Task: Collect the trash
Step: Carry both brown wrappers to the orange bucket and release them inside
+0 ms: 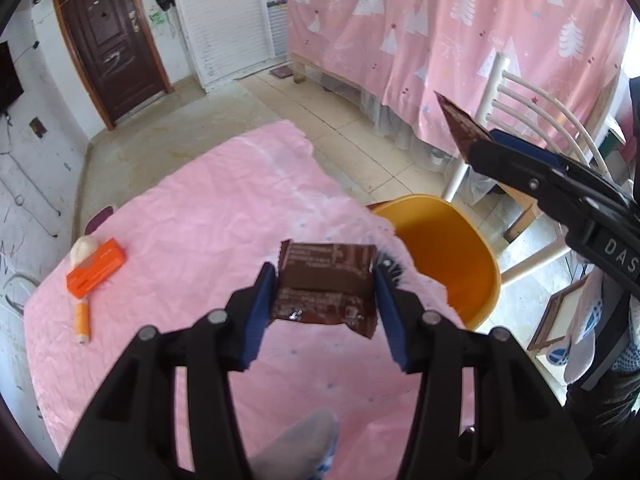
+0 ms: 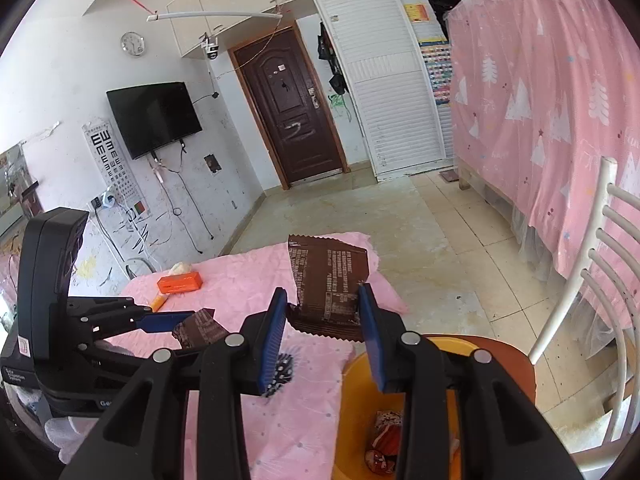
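Note:
My left gripper is shut on a brown snack wrapper and holds it above the pink-covered table, left of the yellow bin. My right gripper is shut on a second, larger brown wrapper and holds it up above the bin. The right gripper with its wrapper shows at the upper right in the left wrist view. The left gripper with its wrapper shows at the left in the right wrist view. Red wrappers lie inside the bin.
An orange box, a crumpled white tissue and an orange tube lie at the table's far left. A white chair stands behind the bin. A pink curtain hangs to the right. A black-and-white scrap lies on the table.

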